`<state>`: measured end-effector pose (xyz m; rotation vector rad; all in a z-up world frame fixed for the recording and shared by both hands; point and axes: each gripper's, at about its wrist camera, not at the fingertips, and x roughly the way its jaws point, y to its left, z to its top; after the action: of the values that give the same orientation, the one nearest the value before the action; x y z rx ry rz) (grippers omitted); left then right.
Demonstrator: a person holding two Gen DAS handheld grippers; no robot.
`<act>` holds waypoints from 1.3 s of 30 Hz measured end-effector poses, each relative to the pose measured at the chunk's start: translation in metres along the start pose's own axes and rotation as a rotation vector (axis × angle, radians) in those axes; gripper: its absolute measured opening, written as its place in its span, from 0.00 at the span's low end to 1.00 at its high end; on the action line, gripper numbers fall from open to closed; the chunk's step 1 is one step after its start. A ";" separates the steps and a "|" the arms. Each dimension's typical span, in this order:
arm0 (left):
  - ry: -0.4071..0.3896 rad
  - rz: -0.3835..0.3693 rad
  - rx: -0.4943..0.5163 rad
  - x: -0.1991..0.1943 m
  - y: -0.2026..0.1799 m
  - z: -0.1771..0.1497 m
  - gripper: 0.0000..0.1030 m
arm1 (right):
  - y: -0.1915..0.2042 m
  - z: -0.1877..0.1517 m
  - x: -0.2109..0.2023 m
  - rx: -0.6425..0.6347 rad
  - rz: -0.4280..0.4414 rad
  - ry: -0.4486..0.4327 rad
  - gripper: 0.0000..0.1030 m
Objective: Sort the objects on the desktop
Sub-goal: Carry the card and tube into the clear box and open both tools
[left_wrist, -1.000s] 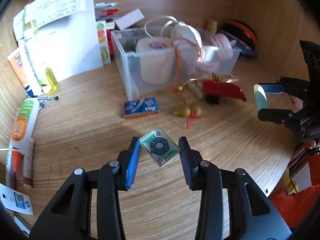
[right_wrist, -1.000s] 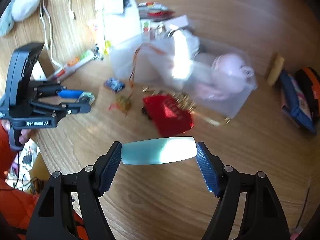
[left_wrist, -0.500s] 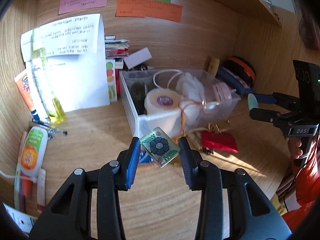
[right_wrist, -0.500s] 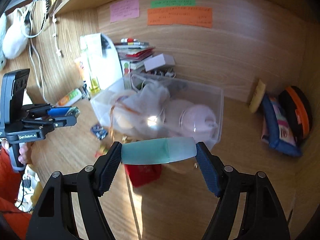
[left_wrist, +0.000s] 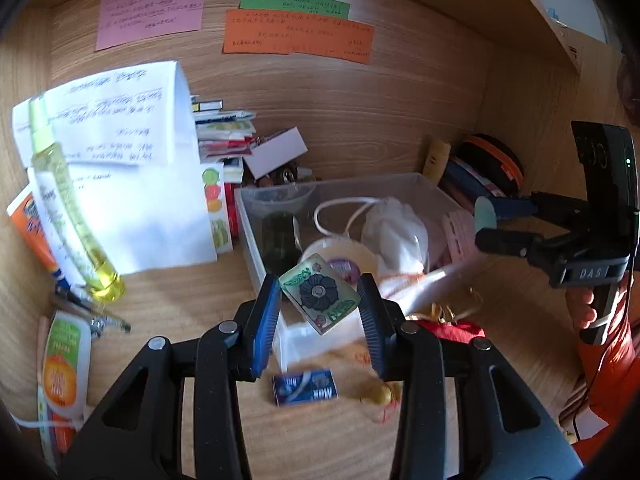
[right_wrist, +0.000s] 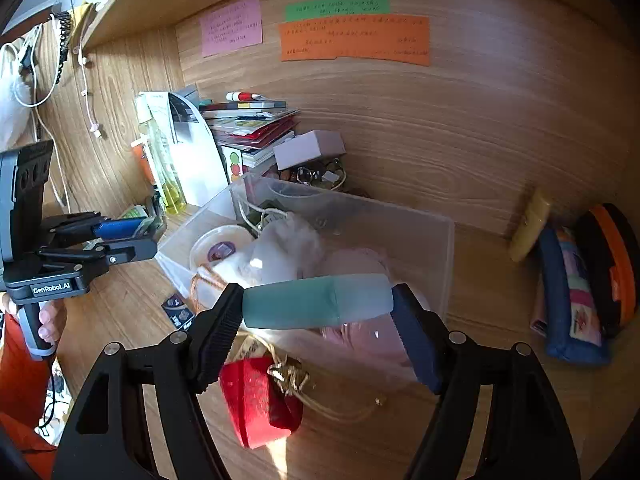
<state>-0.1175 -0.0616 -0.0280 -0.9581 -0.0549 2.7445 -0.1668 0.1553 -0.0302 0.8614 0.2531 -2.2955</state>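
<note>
My left gripper (left_wrist: pixel 319 305) is clamped on a flowered tile (left_wrist: pixel 319 298), my right gripper (right_wrist: pixel 318 307) on a teal tube (right_wrist: pixel 318 306), both held above the desk (left_wrist: pixel 168 292). I judge this the carry step; next, drop both into the clear bin (right_wrist: pixel 420 236) beyond.

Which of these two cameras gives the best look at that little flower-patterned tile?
The left wrist view: the flower-patterned tile fills the middle, pinched in the left claw, its printed face turned to the lens. The right wrist view shows only its thin edge, far off at the left.
</note>
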 end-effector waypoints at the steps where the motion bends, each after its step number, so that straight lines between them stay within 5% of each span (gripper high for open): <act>1: 0.004 0.000 0.001 0.005 0.001 0.005 0.38 | 0.000 0.003 0.005 -0.004 0.002 0.008 0.69; 19: 0.123 0.016 -0.047 0.094 0.012 0.048 0.38 | -0.013 0.030 0.065 -0.046 -0.029 0.081 0.69; 32: 0.134 0.021 -0.018 0.101 0.009 0.043 0.38 | -0.026 0.029 0.073 -0.021 -0.045 0.106 0.70; 39: 0.094 0.020 0.001 0.088 -0.001 0.045 0.55 | -0.018 0.030 0.064 -0.045 -0.078 0.094 0.75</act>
<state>-0.2118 -0.0389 -0.0461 -1.0917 -0.0283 2.7128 -0.2298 0.1240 -0.0493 0.9526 0.3847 -2.3142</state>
